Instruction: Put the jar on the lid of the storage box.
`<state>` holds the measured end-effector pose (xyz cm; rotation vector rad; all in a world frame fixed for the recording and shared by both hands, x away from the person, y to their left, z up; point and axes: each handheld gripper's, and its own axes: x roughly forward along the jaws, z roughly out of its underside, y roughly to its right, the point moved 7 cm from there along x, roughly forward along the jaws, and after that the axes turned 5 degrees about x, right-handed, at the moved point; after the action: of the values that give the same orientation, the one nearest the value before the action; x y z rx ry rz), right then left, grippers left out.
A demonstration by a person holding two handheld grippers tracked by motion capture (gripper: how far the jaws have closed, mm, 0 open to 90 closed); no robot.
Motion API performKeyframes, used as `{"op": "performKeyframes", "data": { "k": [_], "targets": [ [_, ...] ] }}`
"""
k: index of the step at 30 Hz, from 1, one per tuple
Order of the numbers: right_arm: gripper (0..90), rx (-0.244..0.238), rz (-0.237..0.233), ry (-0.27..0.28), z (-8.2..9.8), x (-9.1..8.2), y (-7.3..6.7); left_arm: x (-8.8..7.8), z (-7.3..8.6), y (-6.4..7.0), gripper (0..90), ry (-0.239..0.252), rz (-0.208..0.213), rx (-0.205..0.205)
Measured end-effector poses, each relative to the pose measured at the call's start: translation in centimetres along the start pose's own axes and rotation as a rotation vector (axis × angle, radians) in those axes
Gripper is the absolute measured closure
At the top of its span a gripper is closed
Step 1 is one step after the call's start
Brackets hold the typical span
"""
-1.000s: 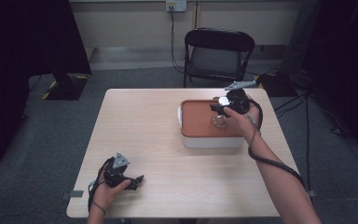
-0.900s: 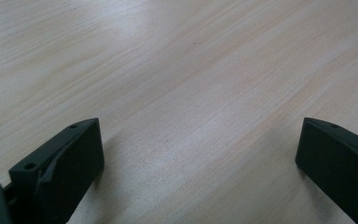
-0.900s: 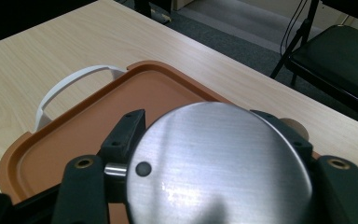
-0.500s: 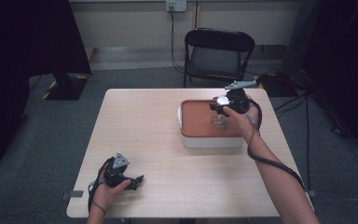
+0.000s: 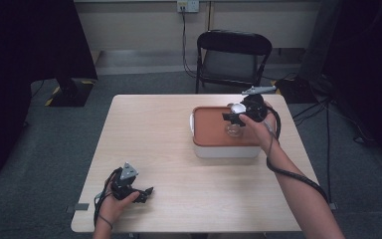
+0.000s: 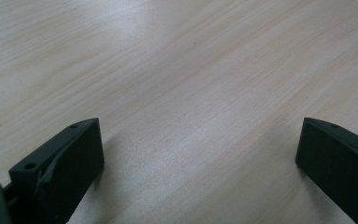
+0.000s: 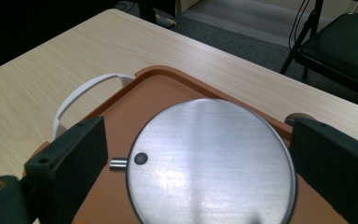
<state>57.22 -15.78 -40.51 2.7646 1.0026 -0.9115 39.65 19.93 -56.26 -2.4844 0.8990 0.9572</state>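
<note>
Since the earlier frame the right gripper (image 7: 200, 163), right of centre, has just been opening its jaws, now apart beside one metal-lidded glass jar (image 7: 212, 161) standing on one orange-lidded white box (image 5: 214, 132), while the left gripper (image 5: 142, 193), lower left, rests spread on the table (image 5: 154, 129).

In the right gripper view, the round brushed-metal lid (image 7: 212, 163) is cut off by the bottom edge at 6 o'clock, so what lies under it cannot be told. In the high view, the small clear glass jar (image 5: 234, 129) beneath the right tool (image 5: 233, 118) is too small and too covered by the hand to make out. The folding black metal chair (image 5: 233, 59) at 12 o'clock has its legs hidden behind the pale wooden desk (image 5: 179, 149).
</note>
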Motion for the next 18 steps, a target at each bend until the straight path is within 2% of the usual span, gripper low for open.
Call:
{"op": "performKeyframes", "data": {
  "k": [3,8,18],
  "targets": [
    [0.7,0.004,-0.005,0.006,0.00,-0.06,-0.14,0.00,0.00,0.00,0.5,0.000,0.001,0.000],
    [1.2,-0.005,-0.006,-0.006,0.20,-0.26,-0.32,0.00,0.00,0.00,0.5,0.000,0.001,0.000],
    [1.2,0.002,0.026,0.023,0.20,-0.72,-0.49,0.00,0.00,0.00,0.5,0.000,0.001,0.000]
  ]
}}
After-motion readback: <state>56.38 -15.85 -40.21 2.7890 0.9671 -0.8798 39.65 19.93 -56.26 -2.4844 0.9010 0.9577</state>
